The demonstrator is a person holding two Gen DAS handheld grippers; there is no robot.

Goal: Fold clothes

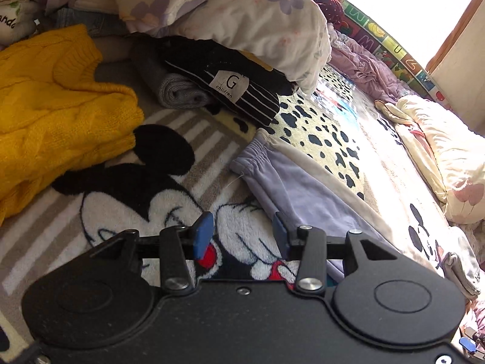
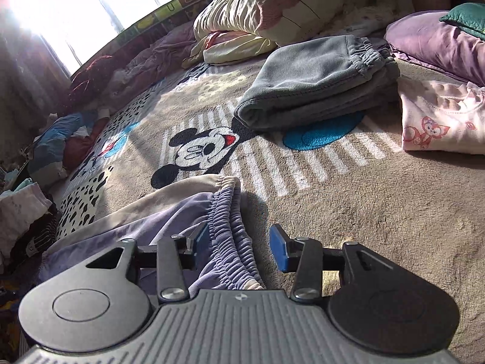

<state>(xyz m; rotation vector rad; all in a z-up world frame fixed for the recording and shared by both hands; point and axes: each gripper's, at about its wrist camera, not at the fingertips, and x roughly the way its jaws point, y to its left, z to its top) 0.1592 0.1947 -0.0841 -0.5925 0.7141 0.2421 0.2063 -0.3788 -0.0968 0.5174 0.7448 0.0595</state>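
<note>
Surface: a cartoon-mouse blanket is spread as the work area.
Item in hand: lilac trousers are laid flat on the blanket, cuff end in the left view, elastic waistband in the right view.
Left gripper: jaws are held partly apart with nothing between them; only blanket is seen in the gap, the trouser leg lying just beside the right-hand pad.
Right gripper: jaws are held partly apart, astride the waistband; the pads are not seen pressing on it, so it is judged released.
Done: grey trousers are seen folded; a pink top and a striped black garment also appear folded.
Left: the lilac trousers seem laid out lengthwise, perhaps leg on leg, but not yet folded short; a yellow sweater lies loose, and heaps of clothes are seen at the edges.
Left view only: sweater, striped garment, cuff end.
Right view only: waistband, grey trousers, pink top.
</note>
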